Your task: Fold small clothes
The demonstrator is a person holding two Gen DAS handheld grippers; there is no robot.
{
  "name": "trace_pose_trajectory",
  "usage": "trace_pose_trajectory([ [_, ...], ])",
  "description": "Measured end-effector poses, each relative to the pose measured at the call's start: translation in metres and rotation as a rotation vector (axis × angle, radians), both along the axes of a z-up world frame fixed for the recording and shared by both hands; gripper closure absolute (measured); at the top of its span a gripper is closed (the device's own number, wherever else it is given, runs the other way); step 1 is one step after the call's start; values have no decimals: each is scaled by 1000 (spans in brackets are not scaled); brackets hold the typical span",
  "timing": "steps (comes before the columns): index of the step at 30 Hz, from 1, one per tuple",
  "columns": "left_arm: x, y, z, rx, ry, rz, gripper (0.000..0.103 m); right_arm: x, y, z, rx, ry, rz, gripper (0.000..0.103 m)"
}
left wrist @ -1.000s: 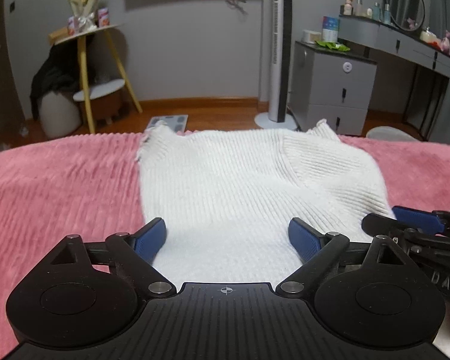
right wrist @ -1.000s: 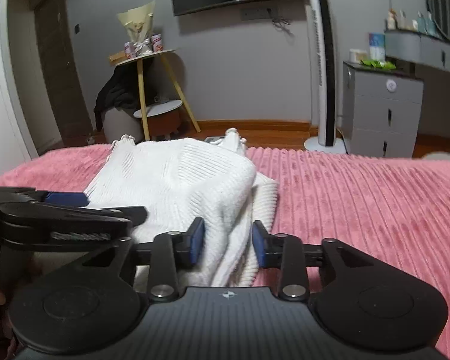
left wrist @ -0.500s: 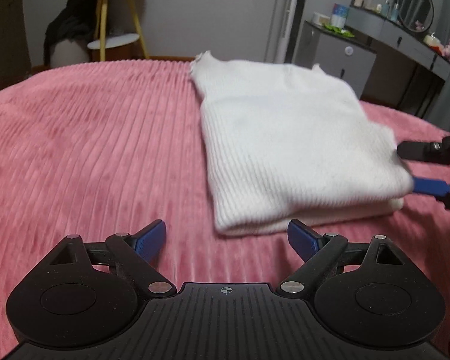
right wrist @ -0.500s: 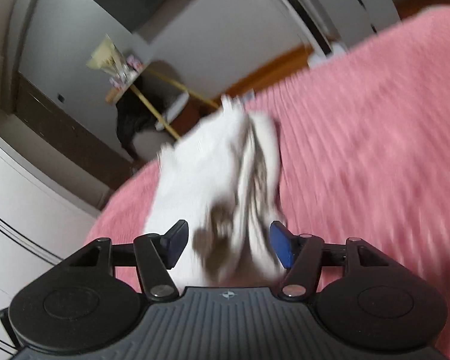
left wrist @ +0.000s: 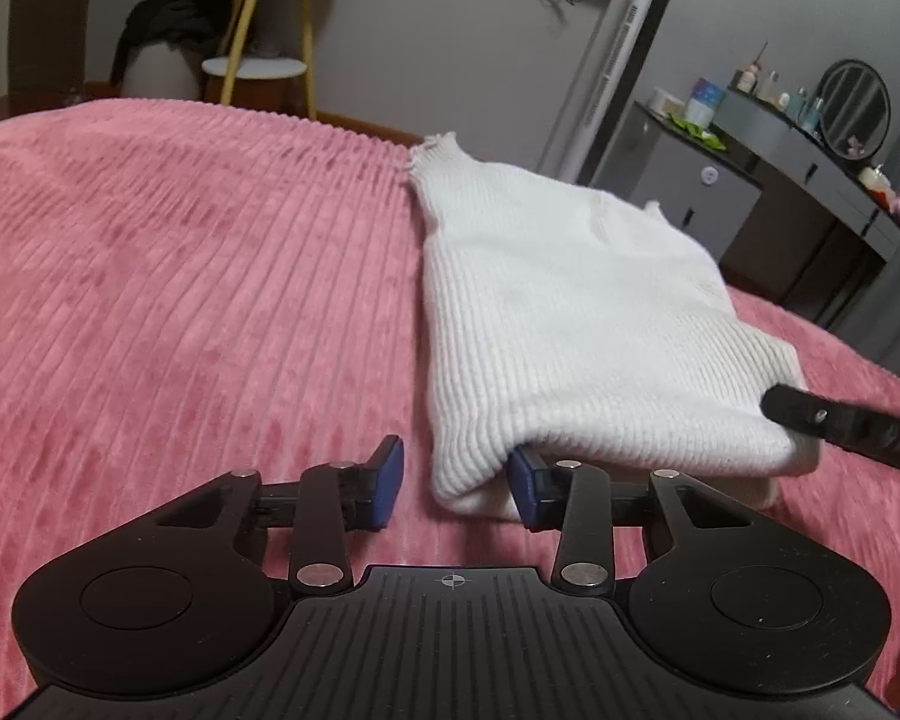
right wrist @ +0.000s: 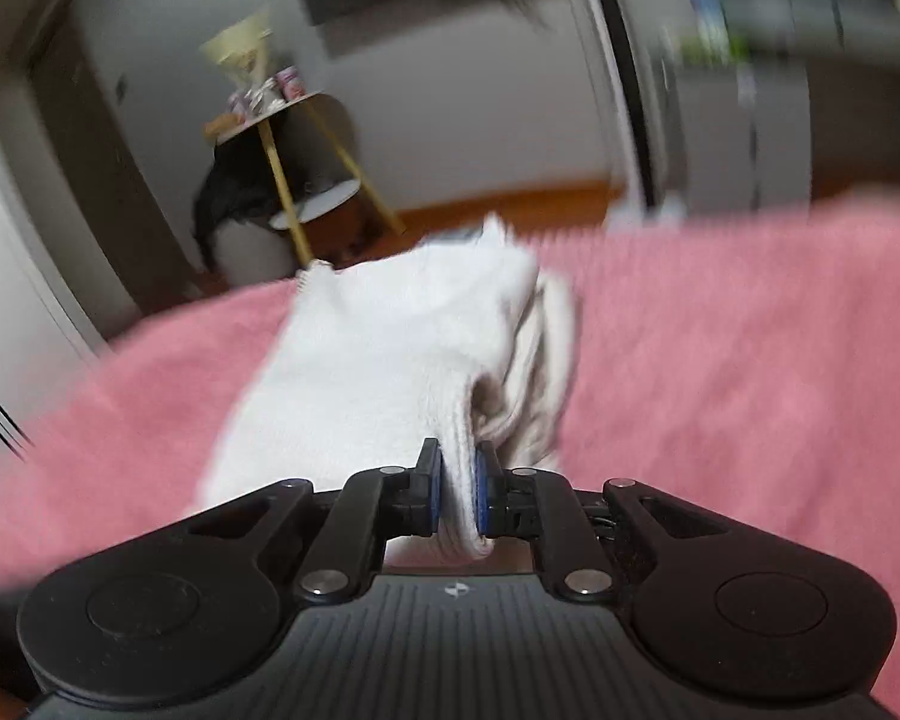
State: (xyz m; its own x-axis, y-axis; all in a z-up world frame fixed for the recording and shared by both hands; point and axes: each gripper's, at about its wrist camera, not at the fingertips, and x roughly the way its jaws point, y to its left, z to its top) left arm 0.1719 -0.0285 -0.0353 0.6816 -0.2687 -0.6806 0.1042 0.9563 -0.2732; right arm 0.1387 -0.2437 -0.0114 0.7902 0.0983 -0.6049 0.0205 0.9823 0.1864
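Your right tongs (right wrist: 455, 495) are clamped on the near edge fold of the white sweater (left wrist: 576, 312). Your left tongs (left wrist: 455, 483) are apart, straddling its near left corner: right pad tucked under the fold, left pad on the pink bedspread (left wrist: 180, 276). Sweater lies folded on the bed, right of centre.

The folded sweater (left wrist: 576, 324) is lying on the blanket (left wrist: 180, 276). The left gripper (left wrist: 455, 483) is straddling its near left corner; the right gripper (right wrist: 453, 495) is clamping its near right edge.
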Motion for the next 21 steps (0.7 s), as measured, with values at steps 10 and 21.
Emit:
trace_pose_trajectory([
  [10, -5, 11, 16, 13, 73, 34, 54, 4, -6, -16, -148, 93, -38, 59],
  [21, 13, -8, 39, 84, -28, 45, 44, 25, 43, 16, -348, -115, 46, 68],
])
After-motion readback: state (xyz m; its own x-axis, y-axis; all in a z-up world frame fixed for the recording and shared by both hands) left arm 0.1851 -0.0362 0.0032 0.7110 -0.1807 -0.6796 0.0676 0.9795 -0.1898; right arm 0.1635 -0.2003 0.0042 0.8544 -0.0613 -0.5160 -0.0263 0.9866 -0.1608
